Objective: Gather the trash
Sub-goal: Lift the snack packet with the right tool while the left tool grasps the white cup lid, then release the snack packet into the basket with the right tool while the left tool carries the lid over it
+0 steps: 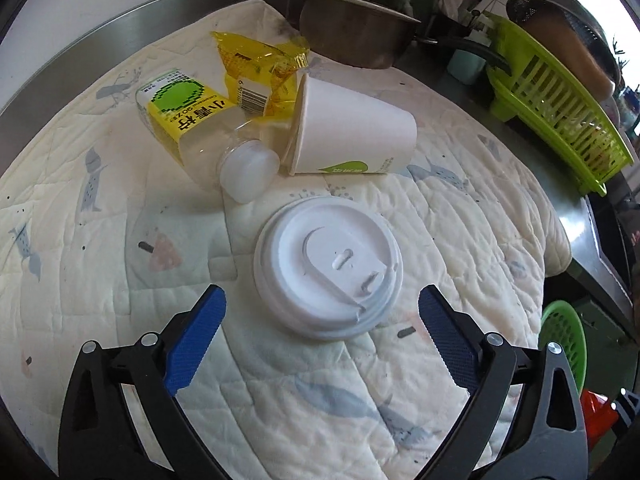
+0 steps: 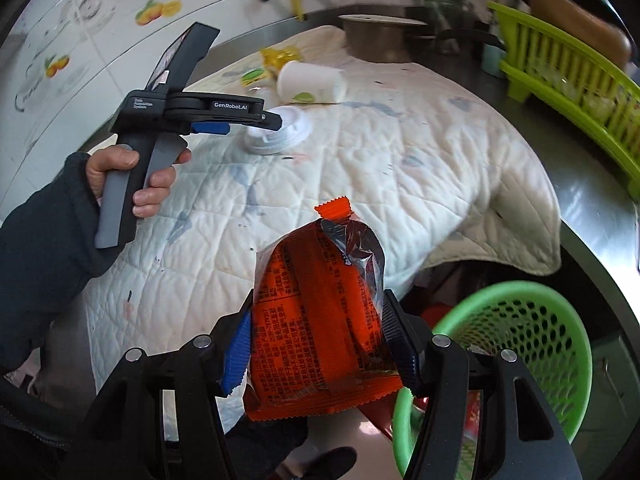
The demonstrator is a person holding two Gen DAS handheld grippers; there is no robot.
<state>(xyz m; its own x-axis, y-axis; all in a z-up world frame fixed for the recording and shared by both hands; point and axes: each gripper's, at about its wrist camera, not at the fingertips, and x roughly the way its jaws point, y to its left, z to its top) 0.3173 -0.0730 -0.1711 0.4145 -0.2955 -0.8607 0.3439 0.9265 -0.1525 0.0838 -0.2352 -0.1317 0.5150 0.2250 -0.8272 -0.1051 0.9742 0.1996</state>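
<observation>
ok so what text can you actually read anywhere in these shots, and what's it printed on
"GenRobot.AI": white print on the left gripper, seen from the right wrist view.
"小青柠": large black characters on the bottle, on its yellow label, upside down in the left wrist view.
Orange wrapper, held in the right gripper: dense Chinese print, too small to read.
Yellow wrapper: barcode only, digits unreadable.
Paper cup: small print, blurred.

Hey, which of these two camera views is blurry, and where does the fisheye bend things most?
Left wrist view: sharp throughout, the white cup lid crisp; the steel counter edge bows into an arc. Right wrist view: the orange snack packet stays sharp, but the green basket and lime dish rack are smeared by motion blur.
</observation>
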